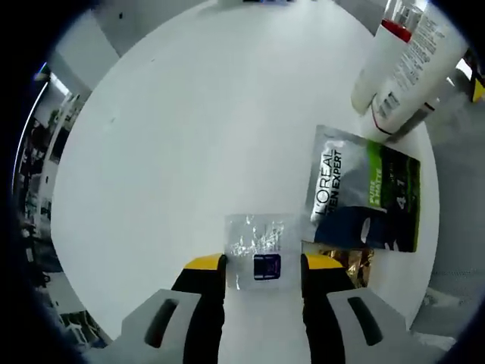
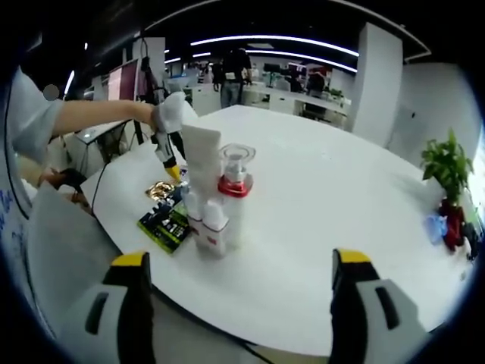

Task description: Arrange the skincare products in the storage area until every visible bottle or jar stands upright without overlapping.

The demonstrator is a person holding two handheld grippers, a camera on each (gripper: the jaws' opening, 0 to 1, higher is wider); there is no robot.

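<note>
Bracketing the clear sachet (image 1: pixel 256 250) with my left gripper (image 1: pixel 263 263) fingers parted, I'm judging the next move calls for closing; my right gripper (image 2: pixel 239 262) is gaping wide.

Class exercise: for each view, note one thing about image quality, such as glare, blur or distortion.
Left gripper view: glare glints off the clear sachet between the open jaws; fisheye bends the white table edge. Right gripper view: bright ceiling strips against a dim room; the bottles stay fairly sharp.

Gold packet (image 1: pixel 350 263) perhaps half hidden
</note>
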